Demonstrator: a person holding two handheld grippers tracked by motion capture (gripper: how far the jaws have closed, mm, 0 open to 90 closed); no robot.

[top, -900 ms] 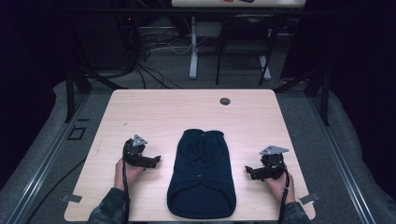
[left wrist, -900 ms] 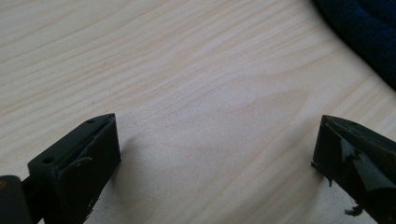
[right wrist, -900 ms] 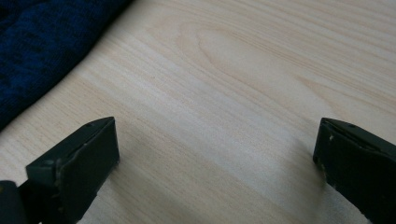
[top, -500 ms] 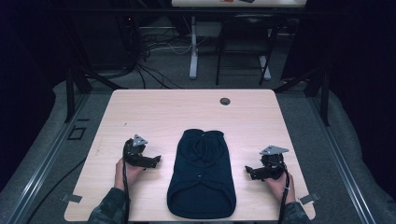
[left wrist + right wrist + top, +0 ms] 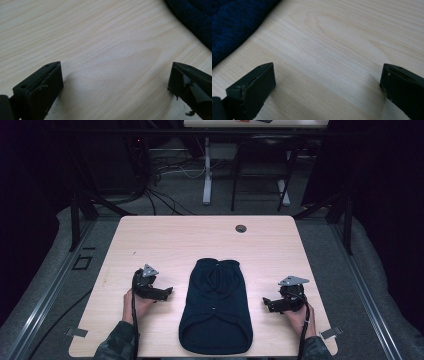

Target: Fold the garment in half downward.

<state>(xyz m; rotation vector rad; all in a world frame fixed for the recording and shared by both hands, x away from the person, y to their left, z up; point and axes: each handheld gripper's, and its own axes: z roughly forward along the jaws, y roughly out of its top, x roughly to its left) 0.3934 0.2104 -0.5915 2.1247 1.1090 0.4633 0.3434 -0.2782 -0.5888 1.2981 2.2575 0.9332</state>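
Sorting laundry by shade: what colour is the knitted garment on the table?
Dark navy blue, plain knit garment; its colour shows best in the right gripper view.

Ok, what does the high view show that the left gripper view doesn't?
The high view takes in the whole dark blue garment lying flat, both hands with the left gripper and right gripper on either side of it, the round hole near the table's far edge, and the floor beyond. The left gripper view gives the wood grain close up, with its jaws wide apart and nothing between them. Both share the table and the garment's edge.
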